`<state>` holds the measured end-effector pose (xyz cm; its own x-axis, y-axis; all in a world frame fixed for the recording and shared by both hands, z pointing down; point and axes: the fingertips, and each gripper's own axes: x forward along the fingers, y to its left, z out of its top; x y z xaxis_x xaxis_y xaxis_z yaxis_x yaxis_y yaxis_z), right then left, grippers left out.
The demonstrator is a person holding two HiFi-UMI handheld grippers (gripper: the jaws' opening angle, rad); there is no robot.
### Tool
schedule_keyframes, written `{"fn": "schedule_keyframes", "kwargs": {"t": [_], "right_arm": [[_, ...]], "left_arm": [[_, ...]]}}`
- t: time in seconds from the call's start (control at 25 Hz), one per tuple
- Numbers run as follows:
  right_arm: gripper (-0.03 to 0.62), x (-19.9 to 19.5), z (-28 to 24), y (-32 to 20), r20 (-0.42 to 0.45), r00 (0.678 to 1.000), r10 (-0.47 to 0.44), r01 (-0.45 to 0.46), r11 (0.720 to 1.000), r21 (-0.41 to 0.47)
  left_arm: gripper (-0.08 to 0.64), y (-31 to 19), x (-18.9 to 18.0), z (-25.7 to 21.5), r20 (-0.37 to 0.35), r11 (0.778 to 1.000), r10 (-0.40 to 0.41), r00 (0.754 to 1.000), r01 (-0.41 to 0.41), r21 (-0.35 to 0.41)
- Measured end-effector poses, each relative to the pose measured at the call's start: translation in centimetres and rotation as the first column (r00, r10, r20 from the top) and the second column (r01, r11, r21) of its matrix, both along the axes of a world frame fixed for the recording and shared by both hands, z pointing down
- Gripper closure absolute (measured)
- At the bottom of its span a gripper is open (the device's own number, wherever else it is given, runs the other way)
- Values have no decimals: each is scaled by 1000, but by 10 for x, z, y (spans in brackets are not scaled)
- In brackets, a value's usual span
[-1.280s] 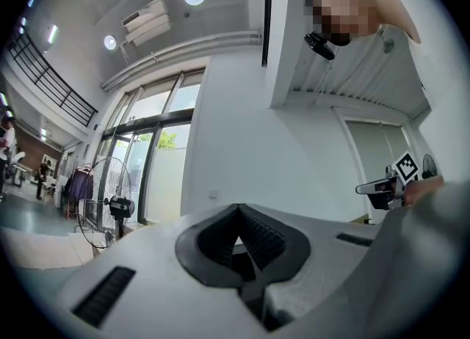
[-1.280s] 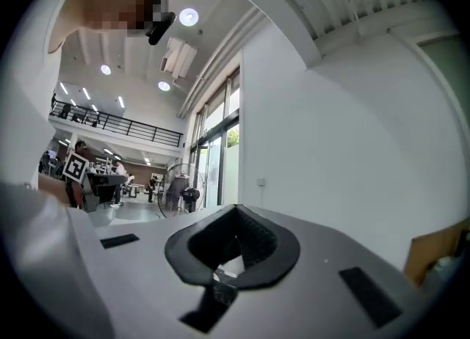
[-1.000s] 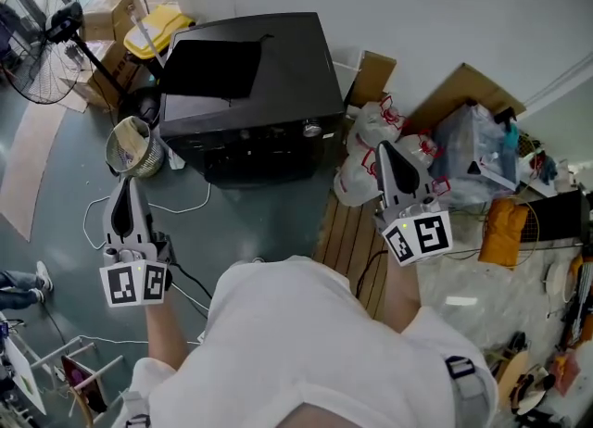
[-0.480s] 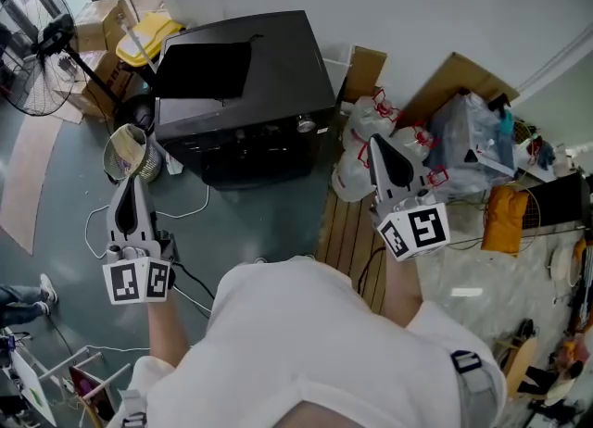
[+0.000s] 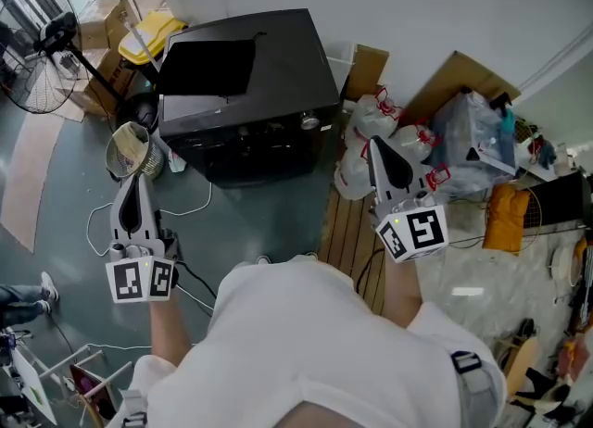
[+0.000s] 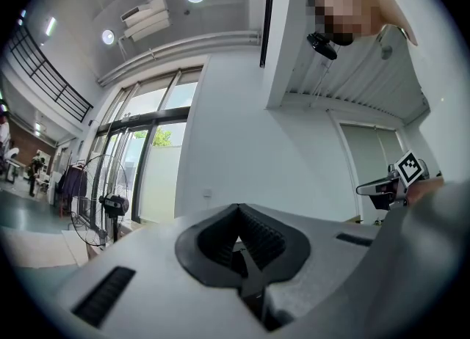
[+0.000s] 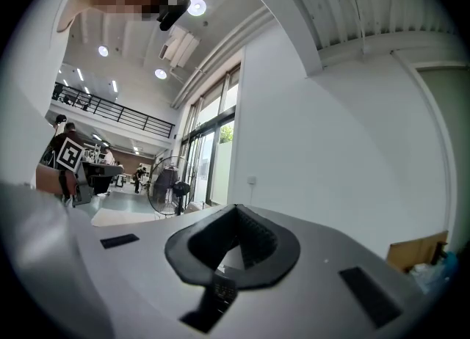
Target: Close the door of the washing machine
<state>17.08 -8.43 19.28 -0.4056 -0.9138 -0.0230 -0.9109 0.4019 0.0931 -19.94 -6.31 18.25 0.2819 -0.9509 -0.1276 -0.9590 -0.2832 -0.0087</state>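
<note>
The black top-loading washing machine [image 5: 246, 74] stands against the white wall, seen from above in the head view. Its dark lid panel [image 5: 208, 67] lies flat on top. My left gripper [image 5: 137, 183] is held out to the machine's lower left, above the floor and clear of it, jaws together on nothing. My right gripper [image 5: 374, 144] is held to the machine's right, beside its front corner and apart from it, also shut and empty. In the gripper views both the left gripper [image 6: 236, 238] and the right gripper [image 7: 233, 231] point level at the white wall; the machine is out of sight there.
A standing fan [image 5: 42, 46] and cardboard boxes are at the far left. A wicker basket [image 5: 130, 148] sits by the machine's left corner, and a white cable [image 5: 102, 218] trails on the floor. Tied plastic bags [image 5: 371, 134] and clutter fill the right, over a slatted wooden board [image 5: 347, 236].
Only the head view has shifted a little; both grippers keep their places and stay shut.
</note>
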Motion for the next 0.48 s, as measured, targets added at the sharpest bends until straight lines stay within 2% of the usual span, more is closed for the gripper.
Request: {"fn": "schedule_keyframes", "kwargs": {"t": [0.48], "right_arm": [[595, -16, 2, 6, -26, 999, 23, -23, 1000, 8]], "left_arm": [[557, 5, -8, 7, -9, 1000, 13, 1000, -13, -15]]}}
